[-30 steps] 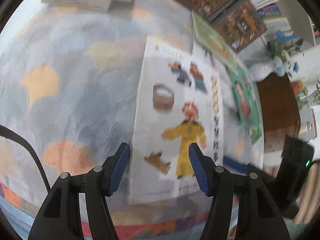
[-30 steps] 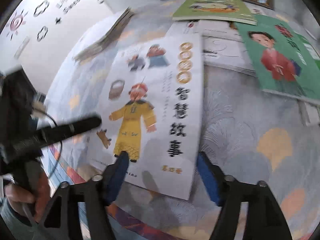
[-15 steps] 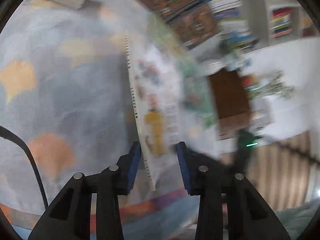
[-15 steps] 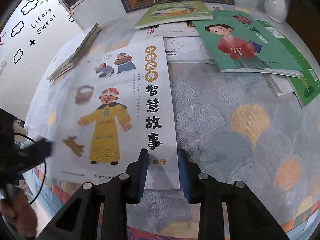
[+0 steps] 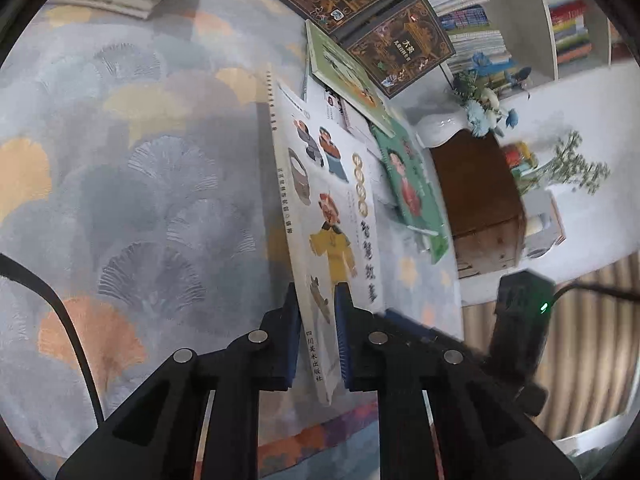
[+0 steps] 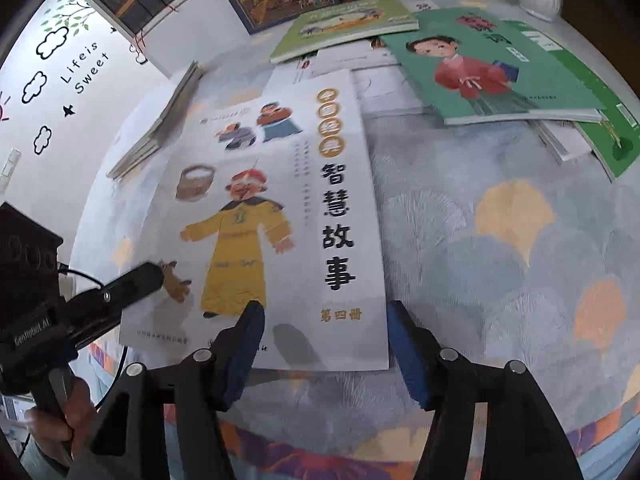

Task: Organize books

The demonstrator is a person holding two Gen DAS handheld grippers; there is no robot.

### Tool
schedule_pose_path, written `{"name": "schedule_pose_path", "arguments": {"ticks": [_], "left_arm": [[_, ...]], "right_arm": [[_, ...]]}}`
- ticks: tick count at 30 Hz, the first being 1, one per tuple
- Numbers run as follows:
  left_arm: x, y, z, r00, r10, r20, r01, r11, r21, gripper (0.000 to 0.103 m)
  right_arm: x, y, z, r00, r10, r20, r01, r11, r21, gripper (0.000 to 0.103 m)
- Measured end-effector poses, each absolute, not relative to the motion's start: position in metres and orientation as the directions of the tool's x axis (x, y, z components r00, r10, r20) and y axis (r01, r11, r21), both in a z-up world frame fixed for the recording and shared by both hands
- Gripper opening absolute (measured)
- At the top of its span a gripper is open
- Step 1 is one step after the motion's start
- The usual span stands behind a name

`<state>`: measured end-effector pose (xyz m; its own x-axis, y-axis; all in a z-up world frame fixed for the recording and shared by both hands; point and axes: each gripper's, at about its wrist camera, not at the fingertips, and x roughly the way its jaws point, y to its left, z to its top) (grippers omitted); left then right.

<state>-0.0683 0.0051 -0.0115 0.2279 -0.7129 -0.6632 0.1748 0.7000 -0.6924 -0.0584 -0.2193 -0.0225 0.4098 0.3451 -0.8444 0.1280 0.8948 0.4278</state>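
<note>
While clamped in left gripper [image 5: 317,312] | white book [image 5: 332,216] | right gripper [image 6: 324,344] apart

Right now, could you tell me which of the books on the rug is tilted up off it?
The white storybook with the yellow-robed figure: the left tool pinches its lower edge, while the green books lie flat.
</note>
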Motion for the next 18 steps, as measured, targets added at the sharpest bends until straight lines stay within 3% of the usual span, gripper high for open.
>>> {"name": "schedule_pose_path", "arguments": {"ticks": [3, 8, 18], "left_arm": [[-0.062, 0.011, -0.009, 0.221, -0.772, -0.596, 0.125, 0.628, -0.768, 0.013], [-0.059, -0.012, -0.007, 0.167, -0.634, -0.755, 0.225, 0.77, -0.597, 0.013], [-0.04, -0.009, -0.002, 0.145, -0.828, -0.541, 0.082, 0.555, -0.828, 0.013]], "right_arm": [[-0.061, -0.22, -0.024, 0.402, 0.377, -0.834, 0.137, 0.876, 0.462, 0.061], [-0.062, -0.22, -0.025, 0.399, 0.396, -0.827, 0.196, 0.844, 0.499, 0.066], [-0.068, -0.251, -0.028, 0.395, 0.527, -0.752, 0.275, 0.714, 0.644, 0.068]]}}
